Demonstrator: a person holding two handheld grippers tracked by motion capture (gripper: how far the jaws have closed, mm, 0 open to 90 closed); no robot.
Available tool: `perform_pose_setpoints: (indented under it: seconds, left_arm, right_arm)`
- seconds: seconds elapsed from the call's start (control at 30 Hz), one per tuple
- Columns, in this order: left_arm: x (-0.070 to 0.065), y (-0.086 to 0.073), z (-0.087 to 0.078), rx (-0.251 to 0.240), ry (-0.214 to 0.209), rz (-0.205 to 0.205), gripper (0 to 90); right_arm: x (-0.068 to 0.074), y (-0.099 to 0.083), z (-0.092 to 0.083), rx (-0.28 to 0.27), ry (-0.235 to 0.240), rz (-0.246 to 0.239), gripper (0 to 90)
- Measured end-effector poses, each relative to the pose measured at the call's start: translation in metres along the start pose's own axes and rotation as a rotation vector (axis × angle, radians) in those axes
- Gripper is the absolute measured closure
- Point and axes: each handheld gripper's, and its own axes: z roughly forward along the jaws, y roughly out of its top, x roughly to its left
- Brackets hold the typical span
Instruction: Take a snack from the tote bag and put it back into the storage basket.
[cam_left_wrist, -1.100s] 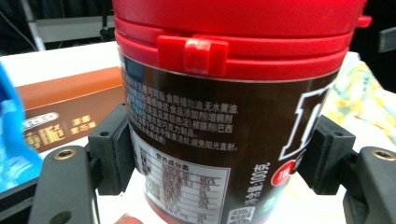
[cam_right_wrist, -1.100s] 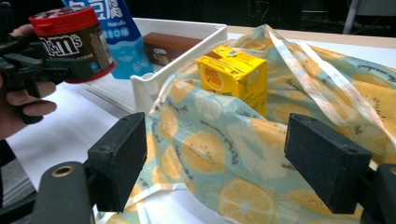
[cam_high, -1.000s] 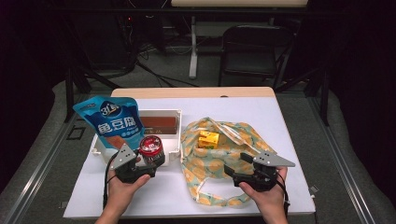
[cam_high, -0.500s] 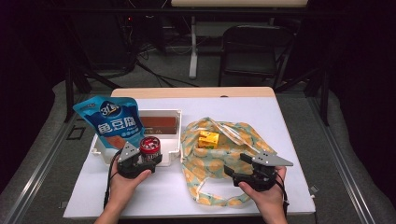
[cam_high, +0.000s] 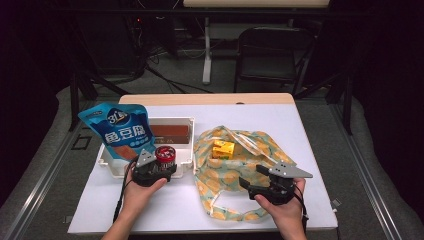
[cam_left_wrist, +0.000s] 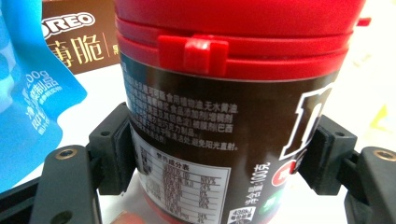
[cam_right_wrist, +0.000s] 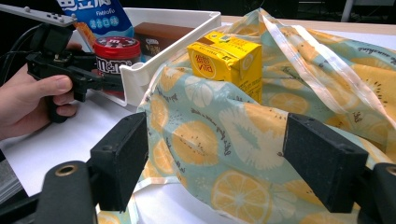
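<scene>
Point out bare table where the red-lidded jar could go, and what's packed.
Bare table: the near strip between the white tray and the fruit-print bag, and the far band behind both, plus the right edge past the bag. Crowded: the tray holds the blue pouch, a brown box and the jar; a yellow carton sits on the bag.

On the brown box behind my can I read "OREO" in white, with the Chinese characters 薄脆 under it. The blue pouch carries "3L" in a round badge and large white characters; in my left claw's view its edge shows "200g". The red-lidded can bears a big white "m", "100克" and a nutrition table in small Chinese print; "m&m's" stands on its lid.
</scene>
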Motion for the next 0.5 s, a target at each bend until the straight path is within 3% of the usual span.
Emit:
perform_pose_setpoints:
  seconds: [0.27, 0.5]
  left_arm:
    - [-0.0005, 0.0029, 0.0064, 0.062, 0.016, 0.018, 25.6]
    - [-0.0003, 0.0027, 0.0057, 0.057, 0.006, 0.019, 24.8]
  right_arm:
    - [0.0012, -0.0008, 0.0021, 0.008, 0.002, -0.003, 22.4]
    - [0.0009, -0.002, 0.002, 0.007, -0.006, 0.0, 22.7]
